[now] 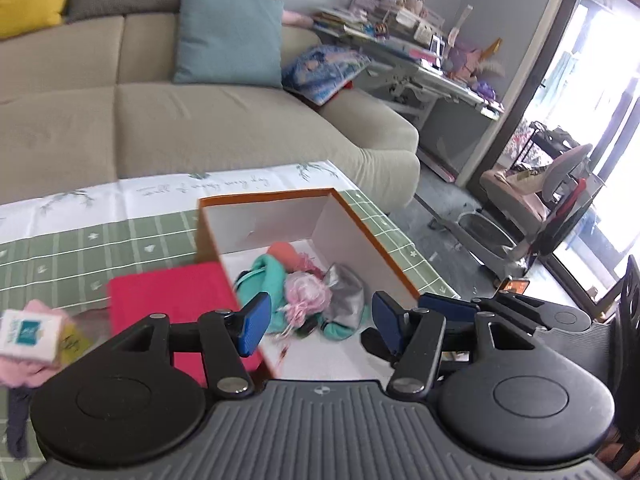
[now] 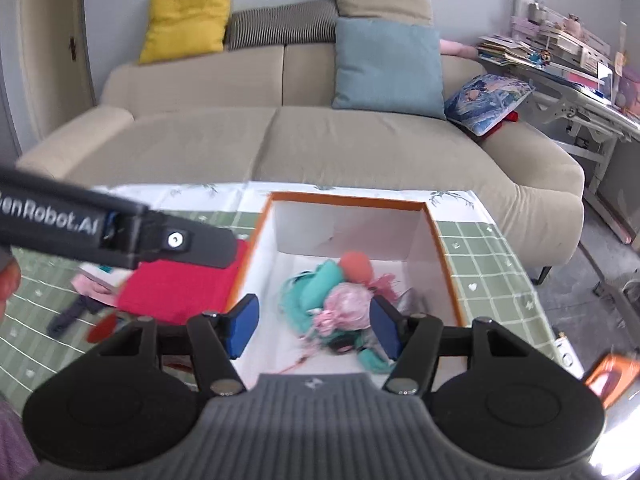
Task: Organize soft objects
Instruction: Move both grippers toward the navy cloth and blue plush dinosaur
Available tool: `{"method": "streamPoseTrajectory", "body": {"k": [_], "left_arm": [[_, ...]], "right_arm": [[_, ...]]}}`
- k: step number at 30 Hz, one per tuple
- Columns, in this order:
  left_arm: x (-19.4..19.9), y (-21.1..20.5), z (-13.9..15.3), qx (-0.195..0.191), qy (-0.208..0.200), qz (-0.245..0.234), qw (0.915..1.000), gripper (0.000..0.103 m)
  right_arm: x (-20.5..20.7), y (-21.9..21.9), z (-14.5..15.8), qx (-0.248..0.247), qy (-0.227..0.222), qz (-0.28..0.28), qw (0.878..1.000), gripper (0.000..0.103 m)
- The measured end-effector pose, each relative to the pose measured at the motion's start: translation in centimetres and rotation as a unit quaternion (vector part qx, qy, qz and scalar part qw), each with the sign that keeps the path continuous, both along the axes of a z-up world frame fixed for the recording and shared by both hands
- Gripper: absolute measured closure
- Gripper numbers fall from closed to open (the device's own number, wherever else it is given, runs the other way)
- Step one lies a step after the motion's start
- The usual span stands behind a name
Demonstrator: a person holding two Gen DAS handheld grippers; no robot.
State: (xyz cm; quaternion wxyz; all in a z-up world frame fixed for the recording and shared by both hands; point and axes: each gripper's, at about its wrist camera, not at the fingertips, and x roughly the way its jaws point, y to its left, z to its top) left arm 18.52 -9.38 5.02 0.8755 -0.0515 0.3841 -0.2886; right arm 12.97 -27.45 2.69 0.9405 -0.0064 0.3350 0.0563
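Left tool (image 2: 192, 246) reads "enRobot.AI"; right tool (image 2: 314, 326) gapes over box (image 2: 348, 200)

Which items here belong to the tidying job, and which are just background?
Job: orange box holding teal cloth, pink pouf, coral ball; red cloth; pink socks.

Background: sofa, blue cushion, yellow cushion, desk.

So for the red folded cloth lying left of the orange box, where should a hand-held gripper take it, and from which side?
Best at the near-left corner of the red folded cloth, coming from above and the left. It lies flat on the green checked tablecloth, so only an edge offers a pinch, and its right side sits against the orange box wall. The open left hand-held gripper looks closest.
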Motion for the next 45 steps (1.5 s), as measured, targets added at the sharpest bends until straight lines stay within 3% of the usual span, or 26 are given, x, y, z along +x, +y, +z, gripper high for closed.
{"method": "streamPoseTrajectory", "body": {"k": [8,13,15,17,21,29,32,45], "left_arm": [[-6.1,4.4,-1.4,0.041,-0.048,0.031,0.9975,0.035],[-8.9,7.5,-3.2,0.049,-0.048,0.061,0.9958,0.035],[-9.8,8.3,-3.9,0.075,-0.055,0.079,0.9925,0.035],[-10.9,9.3,-4.5,0.103,-0.074,0.092,0.9877,0.035],[-12.1,11.4,-5.5,0.101,-0.077,0.119,0.9847,0.035],[-12.0,16.0,-7.2,0.101,-0.044,0.194,0.9748,0.042],[-11.7,17.8,-7.6,0.091,-0.034,0.216,0.9715,0.043],[-6.2,21.4,-10.2,0.102,-0.003,0.236,0.9664,0.046]], "right_arm": [[-5.2,3.1,-1.1,0.033,-0.004,-0.021,0.999,0.036],[-7.1,5.7,-2.6,0.04,0.005,-0.013,0.999,0.031],[-7.5,6.6,-2.9,0.04,0.002,-0.01,0.999,0.03],[-8.0,7.8,-3.2,0.031,-0.005,-0.008,0.999,0.022],[-8.3,9.8,-3.8,0.033,-0.013,0.013,0.999,0.02],[-8.1,14.4,-5.7,0.031,-0.003,0.055,0.998,0.022],[-7.3,16.2,-6.1,0.026,0.003,0.08,0.996,0.028],[-1.5,22.0,-9.0,0.009,0.03,0.125,0.992,0.039]]}}
